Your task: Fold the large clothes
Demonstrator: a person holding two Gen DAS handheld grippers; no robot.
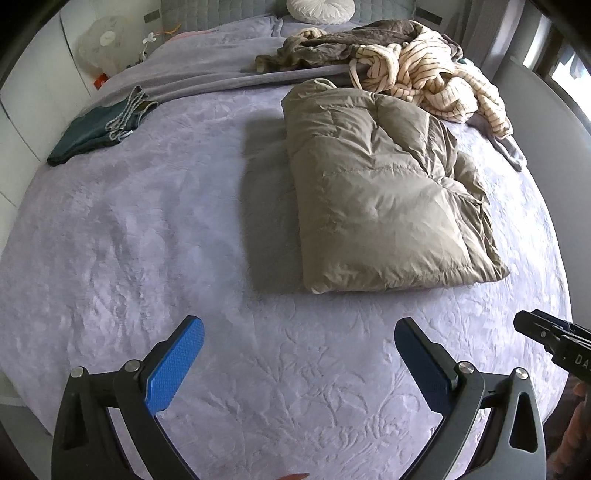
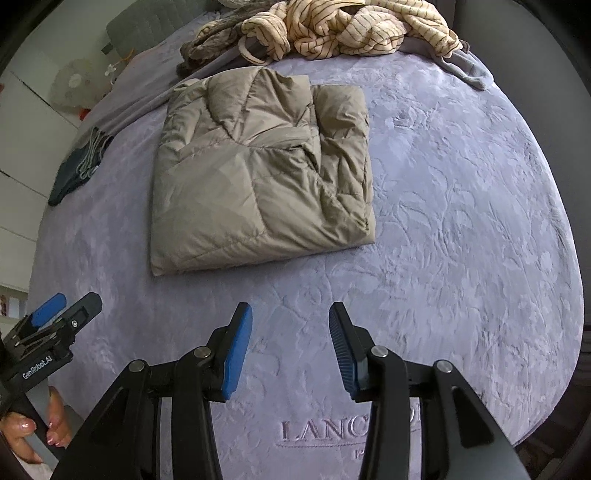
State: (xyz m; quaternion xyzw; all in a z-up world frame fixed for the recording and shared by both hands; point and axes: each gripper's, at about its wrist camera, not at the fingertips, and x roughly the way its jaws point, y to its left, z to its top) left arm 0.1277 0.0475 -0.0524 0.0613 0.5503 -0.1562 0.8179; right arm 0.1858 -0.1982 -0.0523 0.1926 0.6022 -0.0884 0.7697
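A beige puffer jacket (image 1: 380, 192) (image 2: 258, 170) lies folded into a thick rectangle on the lilac bedspread (image 1: 147, 229) (image 2: 461, 221). My left gripper (image 1: 299, 332) hangs over bare bedspread short of the jacket's near edge, blue pads spread wide, nothing between them. My right gripper (image 2: 290, 314) is also open and empty, above the bedspread in front of the jacket. The left gripper (image 2: 70, 306) shows at the left edge of the right wrist view, held by a hand (image 2: 33, 428). The right gripper's black tip shows at the right edge of the left wrist view.
A heap of unfolded clothes, a cream striped garment (image 1: 436, 77) (image 2: 351, 29) and a brown-grey one (image 1: 332, 44), lies at the head of the bed. A dark green folded garment (image 1: 96, 129) (image 2: 77, 166) sits at the left edge. A white round cushion (image 1: 321, 9) rests by the headboard.
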